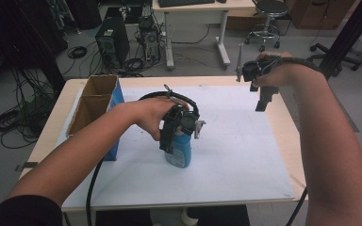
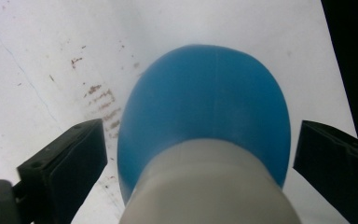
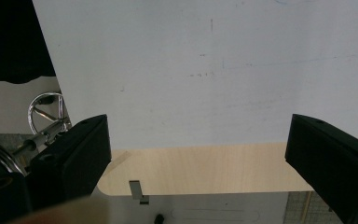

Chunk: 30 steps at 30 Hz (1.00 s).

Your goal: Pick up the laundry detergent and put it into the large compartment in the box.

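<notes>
A blue bottle (image 1: 179, 154) with a white cap (image 2: 209, 186) stands upright near the middle of the white sheet (image 1: 235, 141). My left gripper (image 1: 181, 136) comes down over its top, open. In the left gripper view the bottle (image 2: 205, 107) sits between the two black jaws, with a gap showing on each side. My right gripper (image 1: 264, 96) is held up in the air over the table's far right part, open with nothing between its jaws. In the right gripper view, my right gripper (image 3: 198, 158) looks down on the sheet and the wooden table edge (image 3: 200, 168).
An open cardboard box (image 1: 94, 101) with a blue side stands at the table's left edge, close to my left forearm. Bare wood (image 1: 287, 136) borders the sheet on the right. Beyond the table are a computer tower (image 1: 112, 42), cables, a desk and a stool (image 1: 266, 19).
</notes>
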Available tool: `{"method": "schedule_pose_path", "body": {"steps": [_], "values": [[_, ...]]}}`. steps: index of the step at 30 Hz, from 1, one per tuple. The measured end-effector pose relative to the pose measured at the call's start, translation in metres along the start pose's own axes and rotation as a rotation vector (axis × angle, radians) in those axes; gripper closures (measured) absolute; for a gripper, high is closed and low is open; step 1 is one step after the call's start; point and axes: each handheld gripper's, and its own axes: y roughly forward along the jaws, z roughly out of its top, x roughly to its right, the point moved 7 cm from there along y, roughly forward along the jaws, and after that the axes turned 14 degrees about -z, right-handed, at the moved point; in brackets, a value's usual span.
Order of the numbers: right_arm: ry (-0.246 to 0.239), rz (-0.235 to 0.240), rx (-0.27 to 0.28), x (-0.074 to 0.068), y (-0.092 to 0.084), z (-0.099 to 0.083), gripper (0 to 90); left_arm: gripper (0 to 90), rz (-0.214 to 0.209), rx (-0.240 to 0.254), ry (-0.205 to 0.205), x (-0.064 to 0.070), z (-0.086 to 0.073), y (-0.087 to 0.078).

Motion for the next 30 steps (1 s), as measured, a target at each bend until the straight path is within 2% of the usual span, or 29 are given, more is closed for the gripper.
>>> {"method": "schedule_pose_path", "body": {"steps": [5,6,7,9,14,15,21,23,30], "values": [[0.0,0.0,-0.004,0.0001,0.0006,0.0004,6.6,8.4,-0.004,0.002,-0.013,0.0005,-0.0008,-0.0021],[0.001,0.001,-0.004,0.0001,0.0008,0.0003,6.6,8.6,0.0,-0.012,-0.007,-0.0005,-0.0017,-0.0032],[0.001,0.002,-0.006,0.0001,0.001,0.0003,6.6,9.8,-0.005,0.002,-0.02,0.0004,-0.0011,-0.0027],[0.0,0.002,-0.004,0.0002,0.0013,0.0005,6.6,11.8,-0.006,0.0,-0.026,0.0,-0.0016,-0.003],[-0.001,0.004,-0.005,0.0002,0.0028,0.0015,6.6,14.4,0.004,-0.002,-0.016,-0.0013,-0.0005,-0.003],[-0.002,0.004,-0.005,0.0003,0.0032,0.0016,6.6,14.9,0.0,0.0,-0.026,-0.0007,-0.0004,-0.0024],[-0.001,0.005,-0.006,0.0001,0.0043,0.0016,6.6,17.6,0.006,-0.019,-0.016,-0.0028,-0.0002,-0.0032],[0.001,0.006,-0.006,0.0001,0.0045,0.0007,6.6,18.5,0.006,-0.014,-0.031,-0.0022,0.0007,-0.0024],[0.004,0.01,-0.003,-0.0002,0.0066,-0.0006,6.6,21.7,0.011,-0.023,-0.029,-0.0029,0.002,-0.0012]]}}
